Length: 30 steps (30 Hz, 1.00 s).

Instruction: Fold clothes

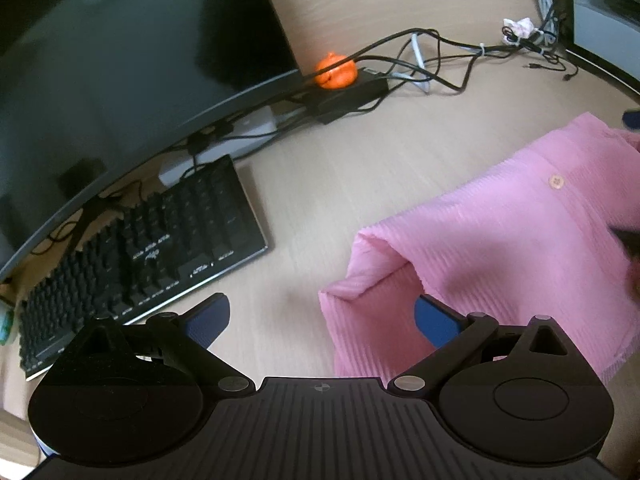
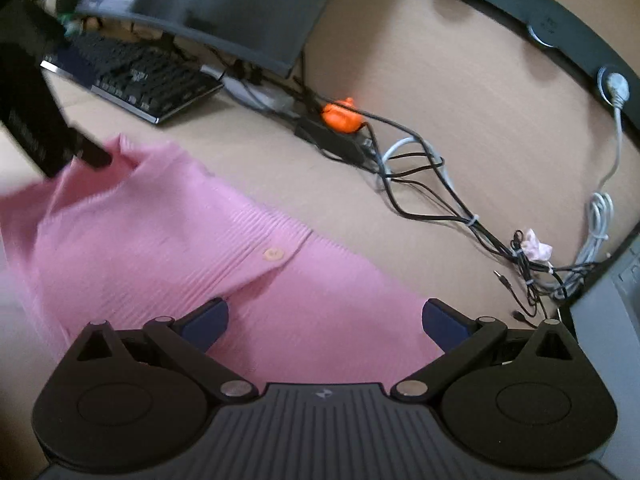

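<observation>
Desk w/ pink garment cut off at right edge, blurred.

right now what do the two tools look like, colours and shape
Both look alike: the left tool and right tool have matte black ribbed bodies, round black discs on each side, silver pivot pins, angled black link arms and blue fingertip pads. A small round mark sits on each body's centre. No cables or sleeves show.

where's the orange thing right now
In both views the orange thing sits on a black box among cables, beside the monitor's right corner, beyond the pink garment.
</observation>
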Motion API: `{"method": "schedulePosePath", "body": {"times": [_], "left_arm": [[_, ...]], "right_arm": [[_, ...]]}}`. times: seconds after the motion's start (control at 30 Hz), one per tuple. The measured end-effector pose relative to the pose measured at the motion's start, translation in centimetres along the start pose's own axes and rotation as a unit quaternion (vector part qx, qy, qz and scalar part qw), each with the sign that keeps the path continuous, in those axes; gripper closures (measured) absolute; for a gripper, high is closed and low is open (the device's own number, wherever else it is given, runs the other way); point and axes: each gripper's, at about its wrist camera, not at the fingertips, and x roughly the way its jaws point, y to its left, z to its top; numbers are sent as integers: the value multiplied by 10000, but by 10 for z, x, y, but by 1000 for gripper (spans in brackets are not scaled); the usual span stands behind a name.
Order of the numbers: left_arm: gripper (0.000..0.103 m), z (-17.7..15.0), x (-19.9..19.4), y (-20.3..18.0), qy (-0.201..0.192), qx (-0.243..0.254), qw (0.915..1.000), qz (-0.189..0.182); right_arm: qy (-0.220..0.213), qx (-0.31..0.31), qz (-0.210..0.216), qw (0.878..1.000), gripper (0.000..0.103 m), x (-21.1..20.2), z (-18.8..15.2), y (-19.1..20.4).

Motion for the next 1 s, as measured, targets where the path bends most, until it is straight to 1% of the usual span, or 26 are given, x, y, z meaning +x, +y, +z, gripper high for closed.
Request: {"method": "schedulePosePath", "body": {"times": [0.1, 0.2, 0.27, 0.4, 0.43, 0.5, 0.63, 0.8, 0.9, 1.0], "left_arm": [[2, -2, 2, 1, 61, -41, 10000, 20], [2, -1, 3, -2, 49, -61, 10000, -19], [2, 2, 2, -6, -4, -1, 10000, -68], [2, 6, -1, -17, -127, 181, 9996, -174], [2, 7, -3, -20, -158, 229, 9994, -209], [2, 7, -3, -24, -173, 266, 9992, -251], [2, 7, -2, -32, -185, 319, 9988, -328], [2, 6, 6, -36, -105, 316, 9986, -407], [1, 5, 13, -37, -32, 338, 9986, -404], [2, 10, 7, -34, -113, 456, 9981, -407]], "right_arm": [[-191, -13, -241, 9995, 0, -15, 6, -4], [-454, 18, -221, 9987, 0, -25, 15, -4], [-456, 17, -31, 9990, 0, -21, 18, 4], [41, -561, -305, 9980, 0, 9, 5, 30], [42, -635, -387, 9972, 0, 8, 0, 31], [67, -559, -393, 9976, 0, 3, -4, 23], [442, -434, -690, 9957, 0, 8, -21, 4], [558, 212, -850, 9946, 0, 5, -31, -23], [750, 309, -860, 9930, 0, 16, -40, -25], [694, 87, -814, 9942, 0, 12, -39, -24]]}}
